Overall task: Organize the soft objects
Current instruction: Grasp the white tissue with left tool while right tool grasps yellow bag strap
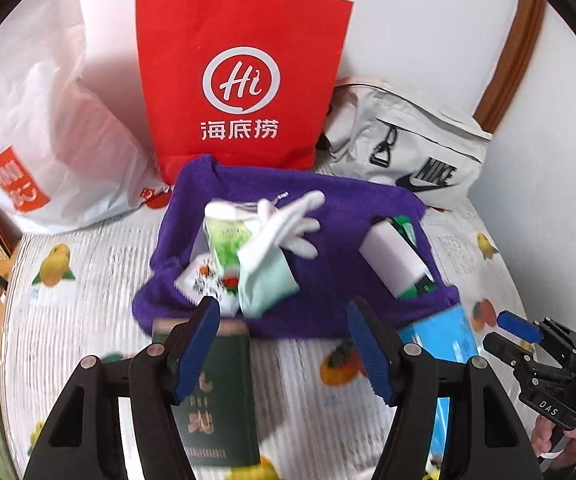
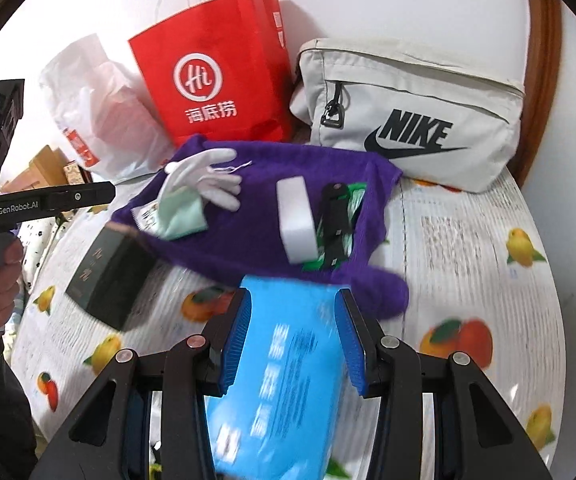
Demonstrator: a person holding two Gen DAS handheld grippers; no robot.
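A purple cloth [image 1: 328, 204] [image 2: 255, 168] lies spread on the fruit-print table cover. On it lie a white glove [image 1: 292, 220] [image 2: 207, 176], a pale green cloth [image 1: 265, 276] [image 2: 181, 214], a green-and-white packet [image 1: 227, 240], a white sponge block [image 1: 392, 258] [image 2: 296, 216] and a black-and-green item [image 2: 338, 224]. My left gripper [image 1: 283, 354] is open above a dark green box [image 1: 215, 392] [image 2: 109, 276], near the purple cloth's front edge. My right gripper [image 2: 294, 340] has its jaws around a blue soft pack [image 2: 283, 376] [image 1: 444, 336]; whether the pads press it is unclear.
A red paper bag [image 1: 243, 80] [image 2: 215, 76] stands at the back against the wall, with a white plastic bag [image 1: 47, 128] [image 2: 95, 108] to its left and a white Nike pouch [image 1: 412, 148] [image 2: 412, 112] to its right. The table cover [image 1: 67, 320] [image 2: 468, 260] shows fruit prints.
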